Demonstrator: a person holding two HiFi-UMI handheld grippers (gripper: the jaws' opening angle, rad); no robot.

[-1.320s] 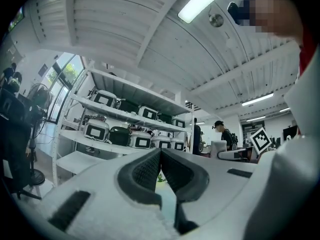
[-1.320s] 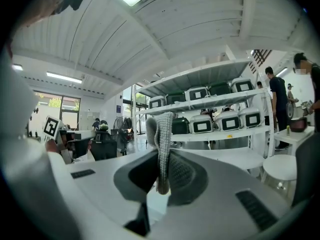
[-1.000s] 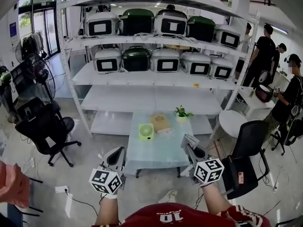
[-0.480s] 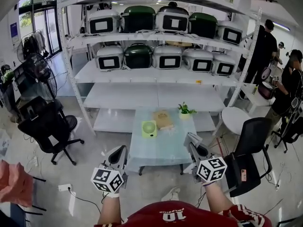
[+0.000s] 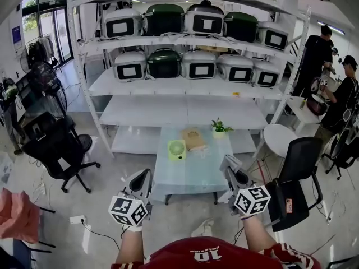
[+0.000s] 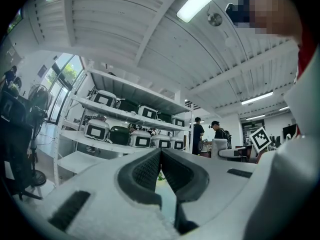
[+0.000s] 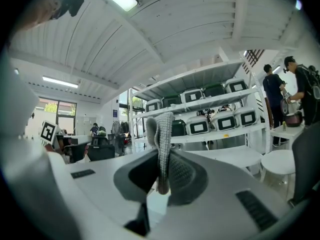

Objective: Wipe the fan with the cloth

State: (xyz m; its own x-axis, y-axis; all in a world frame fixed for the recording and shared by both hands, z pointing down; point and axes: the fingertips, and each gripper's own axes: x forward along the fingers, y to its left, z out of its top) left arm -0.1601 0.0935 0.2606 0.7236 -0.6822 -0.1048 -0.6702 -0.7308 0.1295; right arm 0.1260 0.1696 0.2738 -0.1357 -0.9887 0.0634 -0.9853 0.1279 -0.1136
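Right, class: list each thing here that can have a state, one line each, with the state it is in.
left gripper: shut, nothing between its jaws.
right gripper: shut on the grey cloth.
grey cloth: pinched, its end sticking up past the jaws.
fan: upright on the table, untouched; running or not, cannot tell.
potted plant: upright near the table's far edge.
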